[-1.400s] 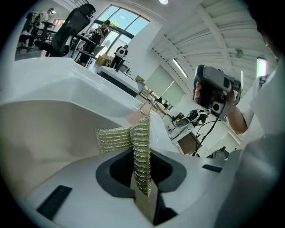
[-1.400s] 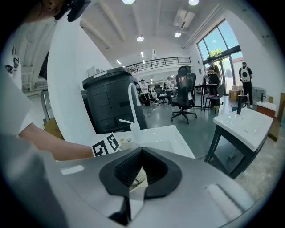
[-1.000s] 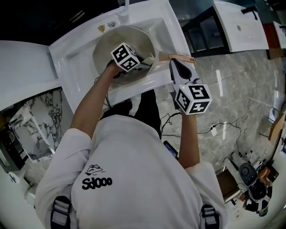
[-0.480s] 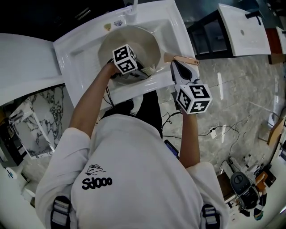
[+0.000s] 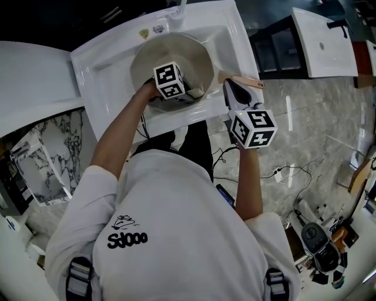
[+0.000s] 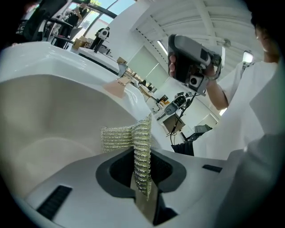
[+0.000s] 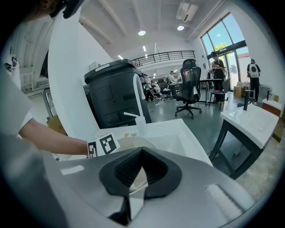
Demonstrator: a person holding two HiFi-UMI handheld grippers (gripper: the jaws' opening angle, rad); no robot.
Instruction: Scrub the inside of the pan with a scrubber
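Observation:
A pale round pan [image 5: 170,50] lies in the white sink [image 5: 106,64]. My left gripper [image 5: 191,91] is down inside the pan, shut on a silvery mesh scrubber [image 6: 133,138] that sticks up between the jaws and rests against the pan's beige inner wall [image 6: 53,124]. The pan's wood-coloured handle [image 5: 244,79] points right over the sink's rim. My right gripper [image 5: 230,88] is shut on that handle at the sink's right edge. In the right gripper view a pale strip of the handle [image 7: 138,178] shows between the closed jaws.
A faucet [image 5: 176,9] stands at the sink's back rim. A white counter [image 5: 29,82] runs to the left. A second white basin [image 5: 323,41] on a dark frame stands at the right. Cables and gear lie on the marble floor [image 5: 305,135].
The left gripper with the scrubber has shifted a little to the right inside the pan. The right gripper stays on the handle.

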